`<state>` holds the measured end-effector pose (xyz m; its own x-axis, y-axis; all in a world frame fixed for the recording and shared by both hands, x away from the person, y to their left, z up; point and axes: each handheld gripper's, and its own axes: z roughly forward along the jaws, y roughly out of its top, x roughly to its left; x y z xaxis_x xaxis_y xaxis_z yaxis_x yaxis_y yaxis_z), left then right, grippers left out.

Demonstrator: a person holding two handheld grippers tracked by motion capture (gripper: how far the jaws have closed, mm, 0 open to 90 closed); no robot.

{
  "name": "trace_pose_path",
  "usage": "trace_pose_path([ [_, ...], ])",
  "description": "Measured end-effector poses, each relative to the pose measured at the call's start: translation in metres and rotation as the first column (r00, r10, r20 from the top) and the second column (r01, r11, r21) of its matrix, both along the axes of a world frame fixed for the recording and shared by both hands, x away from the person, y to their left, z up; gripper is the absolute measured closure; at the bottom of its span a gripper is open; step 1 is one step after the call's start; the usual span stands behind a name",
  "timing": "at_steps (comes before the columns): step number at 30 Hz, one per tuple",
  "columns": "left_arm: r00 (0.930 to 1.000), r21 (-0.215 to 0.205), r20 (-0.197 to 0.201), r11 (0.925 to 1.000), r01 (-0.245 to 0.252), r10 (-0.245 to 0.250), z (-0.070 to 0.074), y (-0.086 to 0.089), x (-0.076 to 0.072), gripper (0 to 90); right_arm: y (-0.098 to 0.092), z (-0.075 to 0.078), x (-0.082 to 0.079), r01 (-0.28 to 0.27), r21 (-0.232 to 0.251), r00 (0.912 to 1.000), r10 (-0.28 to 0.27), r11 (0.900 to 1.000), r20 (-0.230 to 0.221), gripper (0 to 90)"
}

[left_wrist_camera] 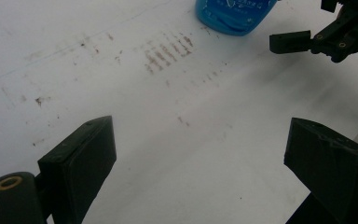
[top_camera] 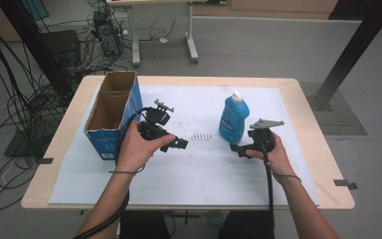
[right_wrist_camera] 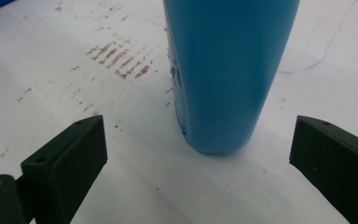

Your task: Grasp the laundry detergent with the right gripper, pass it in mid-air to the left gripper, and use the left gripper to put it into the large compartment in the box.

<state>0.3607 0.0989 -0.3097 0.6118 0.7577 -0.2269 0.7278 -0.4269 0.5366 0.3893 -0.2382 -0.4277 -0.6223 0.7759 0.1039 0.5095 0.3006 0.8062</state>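
Work in hand: the right hand-held gripper [right_wrist_camera: 200, 163] lines up on the blue bottle [top_camera: 234, 119], judged to be an approach for a grasp around its lower body.
Blue bottle: stands upright near the middle of the table [top_camera: 308, 144], at about 1 o'clock from the table's centre; smooth, glossy plastic with rounded sides and a white cap [top_camera: 237, 96], a shape that two flat jaws could pinch across.
Right hand-held gripper: jaws wide apart and empty, one to each side of the bottle's base but short of it, at 5 o'clock from the bottle in the high view; the spread looks chosen to clear the bottle's width.
Left hand-held gripper [top_camera: 176, 143]: jaws apart, holding nothing, at 9 o'clock from the bottle and well apart from it, aimed across the sheet; it seems held ready rather than working.
Cardboard box [top_camera: 112, 112]: open-topped, blue outside, brown rough board inside, split in two compartments, at 10 o'clock on the table; a likely place for the bottle.
White sheet [top_camera: 204, 174]: matte, flat, scuffed with brown rub marks [top_camera: 201, 135] just left of the bottle.
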Motion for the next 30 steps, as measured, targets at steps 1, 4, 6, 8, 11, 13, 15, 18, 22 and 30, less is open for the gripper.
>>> trace_pose_path([
  [1, 1.0000, -0.001, 0.000, 1.0000, 0.000, 0.000, 0.000, 0.000, 0.000, 9.3, 0.000, 0.000, 0.000, -0.001, 0.005, 1.0000, 0.001, 1.000, 0.007, 3.0],
  [4, 1.0000, -0.001, 0.001, 1.0000, 0.001, -0.001, 0.000, -0.001, -0.001, 9.3, 0.000, -0.002, 0.001, 0.000, 0.032, 0.9996, -0.001, 0.999, 0.027, 2.8],
  [6, 1.0000, -0.002, 0.001, 1.0000, 0.000, 0.000, 0.000, -0.001, -0.001, 9.3, 0.000, -0.003, 0.002, -0.001, 0.040, 0.9995, -0.001, 0.999, 0.032, 2.8],
  [8, 1.0000, -0.004, 0.002, 1.0000, 0.003, -0.003, 0.001, -0.001, -0.001, 9.3, -0.001, -0.004, 0.002, 0.003, 0.064, 0.9986, -0.006, 0.998, 0.052, 2.8],
  [11, 1.0000, -0.001, 0.005, 1.0000, 0.001, -0.001, 0.001, -0.001, -0.001, 9.4, -0.001, -0.006, 0.003, 0.010, 0.083, 0.9969, -0.017, 0.997, 0.077, 2.8],
  [13, 1.0000, -0.003, 0.007, 1.0000, 0.003, -0.003, 0.002, -0.001, -0.001, 9.4, -0.001, -0.006, 0.004, 0.016, 0.090, 0.9960, -0.023, 0.996, 0.086, 2.8],
  [15, 1.0000, -0.001, 0.008, 1.0000, 0.005, -0.005, 0.003, -0.001, -0.001, 9.4, -0.002, -0.007, 0.005, 0.017, 0.106, 0.9950, -0.028, 0.994, 0.096, 2.8],
  [18, 1.0000, -0.004, 0.008, 1.0000, 0.005, -0.005, 0.003, -0.002, -0.001, 9.4, -0.002, -0.008, 0.006, 0.018, 0.125, 0.9933, -0.032, 0.992, 0.111, 2.8],
  [22, 0.9999, -0.002, 0.009, 1.0000, 0.006, -0.006, 0.003, -0.002, -0.001, 9.4, -0.001, -0.010, 0.008, 0.021, 0.141, 0.9915, -0.038, 0.990, 0.124, 2.8],
  [30, 0.9999, -0.009, 0.008, 0.9999, 0.008, -0.008, 0.003, -0.001, 0.001, 9.4, 0.003, -0.013, 0.012, 0.019, 0.168, 0.9877, -0.045, 0.986, 0.150, 2.9],
])
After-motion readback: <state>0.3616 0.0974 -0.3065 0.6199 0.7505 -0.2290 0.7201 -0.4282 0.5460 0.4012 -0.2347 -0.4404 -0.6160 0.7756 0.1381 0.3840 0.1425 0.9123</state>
